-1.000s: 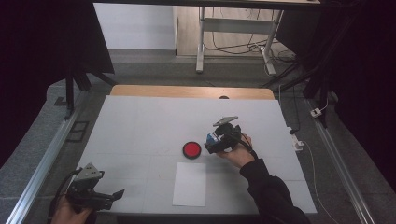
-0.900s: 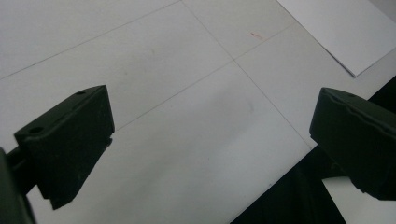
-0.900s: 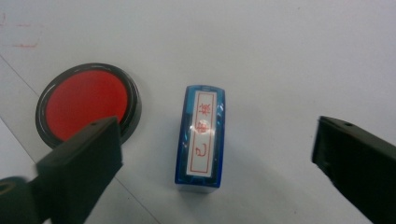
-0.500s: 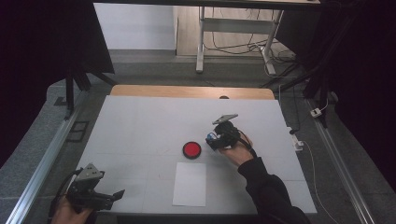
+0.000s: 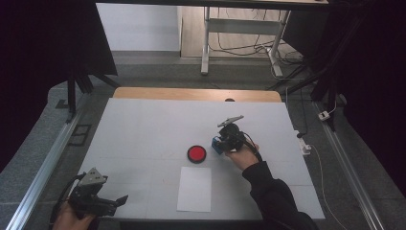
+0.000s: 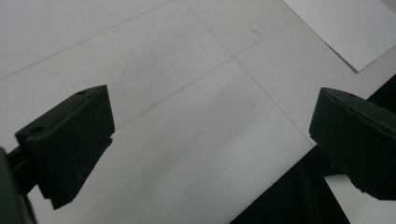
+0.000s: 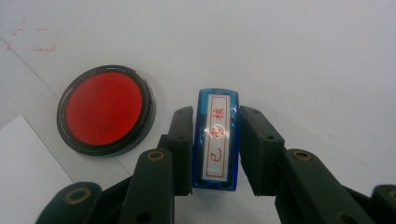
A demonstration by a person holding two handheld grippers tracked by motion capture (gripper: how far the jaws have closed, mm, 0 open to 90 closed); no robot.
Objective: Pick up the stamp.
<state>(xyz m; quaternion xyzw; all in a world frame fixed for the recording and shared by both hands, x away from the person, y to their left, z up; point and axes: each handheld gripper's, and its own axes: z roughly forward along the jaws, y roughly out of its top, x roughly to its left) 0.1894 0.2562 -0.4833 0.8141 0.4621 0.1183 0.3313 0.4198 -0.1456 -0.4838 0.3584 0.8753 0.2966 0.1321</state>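
Right tool (image 7: 215, 151) is clenched on the blue stamp (image 7: 215, 140) now, its jaws having just been closing with the stamp between them, one pad on each long side, label facing up at the lens. The stamp sits near the middle of the worktop (image 5: 143, 129), a little toward its right edge, just beside the red ink pad (image 7: 106, 115) but not touching it. The sheet of white paper (image 5: 195, 188) lies nearer the front edge. Left tool (image 6: 205, 154) hangs released by the front left corner, nothing between its jaws.

Here's the worry: the grip looks to sit low on a smooth plastic body, so a quick lift could let the stamp swivel or slide out. The pad is close too; swing toward it carelessly and a jaw may clip its rim and shove it across the worktop. And if the stamp comes down tilted, I'd expect a smeared or half-printed mark.
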